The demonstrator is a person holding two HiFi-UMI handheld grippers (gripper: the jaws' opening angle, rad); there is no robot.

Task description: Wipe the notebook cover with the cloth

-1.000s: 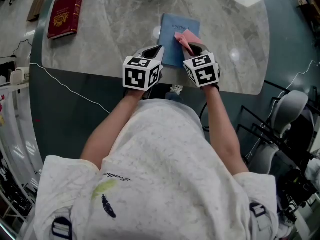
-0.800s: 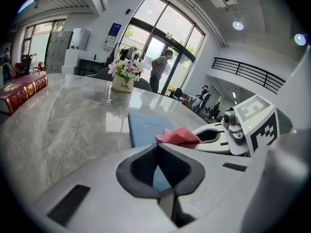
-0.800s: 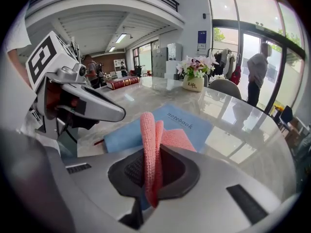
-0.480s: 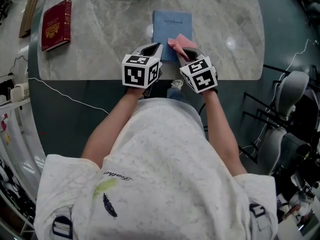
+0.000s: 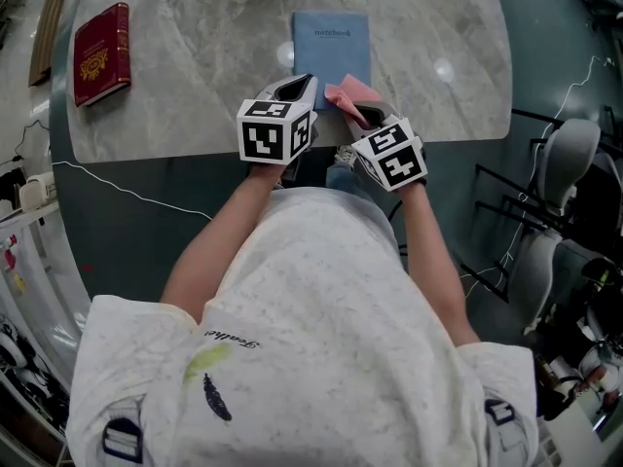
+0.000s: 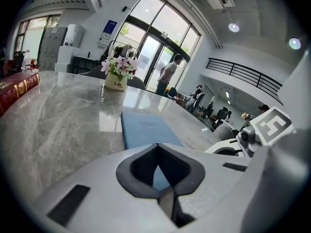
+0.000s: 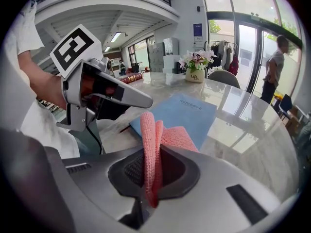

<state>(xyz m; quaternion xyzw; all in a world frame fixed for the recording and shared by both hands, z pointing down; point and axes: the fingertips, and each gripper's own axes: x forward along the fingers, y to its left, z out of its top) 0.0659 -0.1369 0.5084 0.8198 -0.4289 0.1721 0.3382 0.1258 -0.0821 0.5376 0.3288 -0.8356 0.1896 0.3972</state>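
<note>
A blue notebook (image 5: 332,40) lies flat on the grey marble table (image 5: 195,86), its near end by both grippers. My right gripper (image 5: 357,103) is shut on a folded pink cloth (image 5: 344,96), which hangs over the notebook's near right corner. The right gripper view shows the pink cloth (image 7: 150,144) pinched upright between the jaws, with the notebook (image 7: 182,113) just beyond. My left gripper (image 5: 295,89) sits at the notebook's near left corner with its jaws shut on nothing; the notebook (image 6: 143,130) lies ahead of it.
A dark red book (image 5: 99,53) lies at the table's far left. A small flower pot (image 6: 116,79) stands farther back on the table. A thin white cable (image 5: 136,193) runs over the floor at left, and chairs (image 5: 560,193) stand at right.
Both grippers have drawn back toward the table's near edge. The pink cloth has slid from the middle of the notebook cover down to its near right corner.
</note>
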